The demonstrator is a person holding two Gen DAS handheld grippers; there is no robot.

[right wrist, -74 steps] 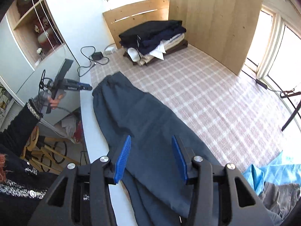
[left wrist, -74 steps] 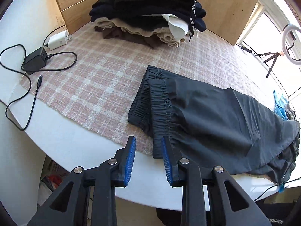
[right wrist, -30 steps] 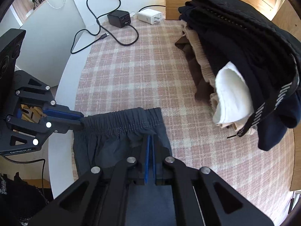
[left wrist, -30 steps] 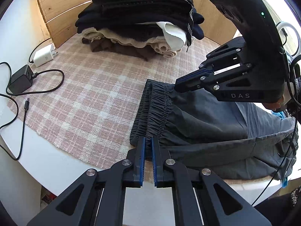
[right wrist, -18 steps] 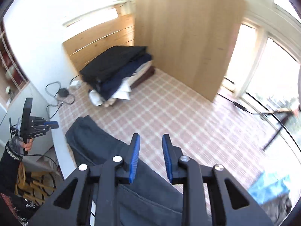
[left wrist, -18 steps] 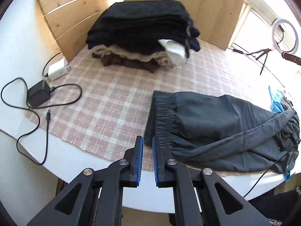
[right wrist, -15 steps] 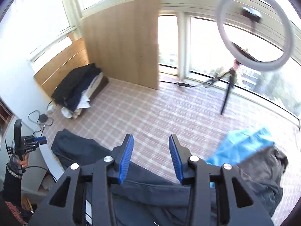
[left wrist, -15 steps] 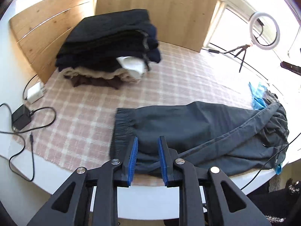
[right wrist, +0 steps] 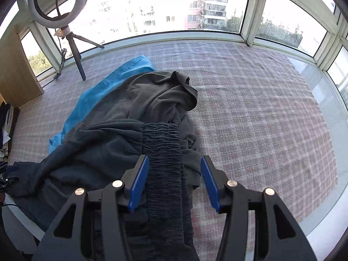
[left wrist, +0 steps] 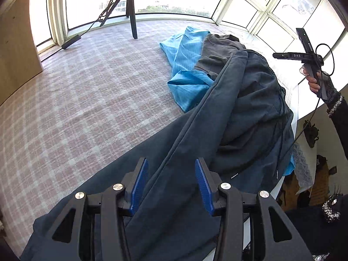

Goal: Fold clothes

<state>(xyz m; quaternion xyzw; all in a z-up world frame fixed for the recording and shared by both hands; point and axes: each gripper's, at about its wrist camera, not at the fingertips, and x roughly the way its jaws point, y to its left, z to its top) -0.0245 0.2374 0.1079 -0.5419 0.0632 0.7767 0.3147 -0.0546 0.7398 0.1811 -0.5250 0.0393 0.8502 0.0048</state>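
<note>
Dark grey trousers (left wrist: 217, 117) lie stretched along the front edge of the plaid-covered table, their far end heaped on other clothes. My left gripper (left wrist: 171, 184) hovers open just above the trouser leg, nothing between its blue pads (left wrist: 139, 184). In the right wrist view, my right gripper (right wrist: 174, 182) is open over a gathered elastic band (right wrist: 163, 143) of the dark trousers, which runs between the fingers without being pinched. The left wrist view also shows the right gripper (left wrist: 275, 55) held up in a hand (left wrist: 313, 82) at the far right.
A bright blue garment (left wrist: 187, 65) and a crumpled grey garment (right wrist: 161, 95) lie under the heap. The plaid cloth (right wrist: 261, 108) stretches bare to the right. A ring light (right wrist: 58, 2) on a tripod (left wrist: 131, 10) stands by the windows, with a wooden panel (left wrist: 15, 43) at left.
Both grippers let go of the trousers' waistband and opened wide. Both views swung away from the folded stack toward the window end, over the trousers' heaped far end.
</note>
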